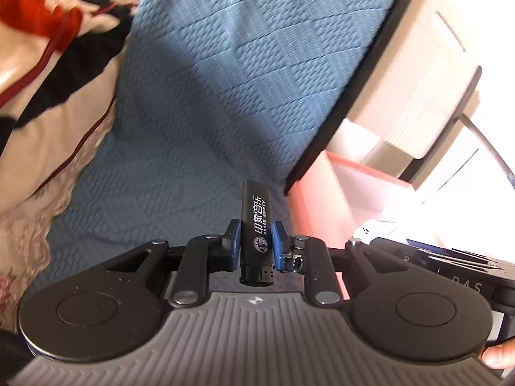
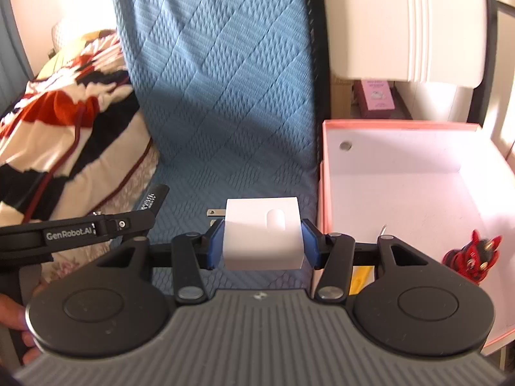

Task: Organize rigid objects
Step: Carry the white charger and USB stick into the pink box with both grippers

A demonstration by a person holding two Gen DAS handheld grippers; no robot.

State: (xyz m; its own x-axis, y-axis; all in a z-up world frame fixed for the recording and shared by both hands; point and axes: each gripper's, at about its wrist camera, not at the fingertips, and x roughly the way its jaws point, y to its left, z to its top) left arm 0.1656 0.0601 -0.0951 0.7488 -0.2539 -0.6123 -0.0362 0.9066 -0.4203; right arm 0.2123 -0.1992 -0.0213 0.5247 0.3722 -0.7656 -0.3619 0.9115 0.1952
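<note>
My left gripper (image 1: 256, 236) is shut on a black lighter (image 1: 256, 225) with white print, held upright above the blue quilted bed cover (image 1: 225, 80). My right gripper (image 2: 262, 239) is shut on a white plug adapter (image 2: 262, 231) whose metal prongs point left. It hangs over the bed's edge, just left of a pink box (image 2: 322, 173) with a white inside. The left gripper (image 2: 96, 225) and the lighter tip (image 2: 154, 194) show at the left of the right wrist view. The box (image 1: 322, 180) also shows in the left wrist view.
Inside the box lie a red and black figure (image 2: 471, 255) and a small round metal piece (image 2: 346, 145). A patterned blanket (image 2: 64, 122) lies left on the bed. A white cabinet (image 2: 408, 22) and a purple carton (image 2: 376, 98) stand behind the box.
</note>
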